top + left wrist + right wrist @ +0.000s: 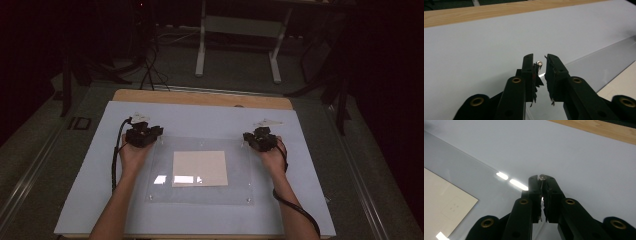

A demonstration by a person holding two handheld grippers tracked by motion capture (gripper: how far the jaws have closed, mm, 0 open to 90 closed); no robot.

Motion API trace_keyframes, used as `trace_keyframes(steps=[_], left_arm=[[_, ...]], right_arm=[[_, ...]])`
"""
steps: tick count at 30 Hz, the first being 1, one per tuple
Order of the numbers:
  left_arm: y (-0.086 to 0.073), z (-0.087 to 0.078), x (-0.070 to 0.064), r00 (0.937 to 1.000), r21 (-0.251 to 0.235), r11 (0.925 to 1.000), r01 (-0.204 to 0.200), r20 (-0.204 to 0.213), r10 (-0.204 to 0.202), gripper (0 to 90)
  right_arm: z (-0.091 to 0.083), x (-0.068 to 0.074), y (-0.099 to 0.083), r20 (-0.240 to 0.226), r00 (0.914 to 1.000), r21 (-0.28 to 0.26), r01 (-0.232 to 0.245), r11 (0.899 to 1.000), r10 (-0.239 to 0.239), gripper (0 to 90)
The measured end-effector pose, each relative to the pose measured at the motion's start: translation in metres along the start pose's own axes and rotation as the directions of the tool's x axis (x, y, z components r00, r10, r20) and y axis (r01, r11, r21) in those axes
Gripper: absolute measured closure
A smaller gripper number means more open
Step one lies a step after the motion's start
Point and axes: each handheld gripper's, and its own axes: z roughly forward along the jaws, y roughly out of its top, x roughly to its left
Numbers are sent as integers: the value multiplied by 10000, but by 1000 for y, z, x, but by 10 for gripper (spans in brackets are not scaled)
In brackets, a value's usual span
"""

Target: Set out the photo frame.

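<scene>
A clear plastic plate (200,192) lies on a pale sheet, with a beige square (200,167) under its middle. My left gripper (158,132) is at the plate's far left corner. In the left gripper view it (540,60) stands open, and a small metal peg (539,63) sits in the gap against the left jaw. My right gripper (247,138) is at the far right corner. In the right gripper view it (542,180) is shut on a similar metal peg (542,177) at the plate's edge (461,170).
The pale sheet (200,120) covers most of the wooden table (200,97). Beyond the table a white stand frame (237,25) and dark cables (150,70) are on the floor. Dark equipment stands at both sides.
</scene>
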Motion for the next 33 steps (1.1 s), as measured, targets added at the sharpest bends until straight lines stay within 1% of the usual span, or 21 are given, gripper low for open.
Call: trace_keyframes(steps=[3,5,6,11,15,17,19,20,23,25,29,33], left_arm=[[-3,2,1,9999,94,9999,-109,-47,109,795],[-5,3,1,9999,49,9999,-136,-101,136,818],[-6,3,2,9999,28,9999,-123,-52,123,822],[-6,4,2,9997,-36,9997,-243,-58,243,823],[-6,5,3,9998,-145,9997,-191,20,192,824],[-7,5,4,9998,-198,9996,-180,126,182,826],[-8,5,5,9997,-234,9996,-159,178,163,825],[-8,5,5,9997,-238,9996,-154,182,158,825],[-8,5,8,9994,-256,9997,-55,328,63,827],[-9,6,8,9991,-298,9995,95,418,-82,825],[-7,6,11,9984,-178,9996,214,522,-204,824],[-5,7,12,9976,2,9994,335,610,-335,823]], right_arm=[[0,0,0,6,10000,-11,5,10000,-5,851],[0,0,0,12,10000,-9,-17,10000,17,851],[0,0,0,21,10000,-7,-36,10000,36,851],[0,0,-1,15,10000,-53,-67,10000,67,850],[0,-1,-1,-19,9999,-72,-100,9999,100,844],[1,-2,-1,-153,9995,-247,-270,9993,266,820],[2,-4,-2,-316,9981,-418,-535,9977,522,826],[3,-4,-2,-303,9981,-480,-548,9973,534,829],[3,-2,-1,-196,9990,-411,-398,9984,391,843],[3,-1,-1,-102,9995,-354,-302,9989,298,847],[3,-3,-1,-267,9985,-381,-485,9981,475,846],[4,-6,1,-430,9974,-227,-594,9980,584,847]])
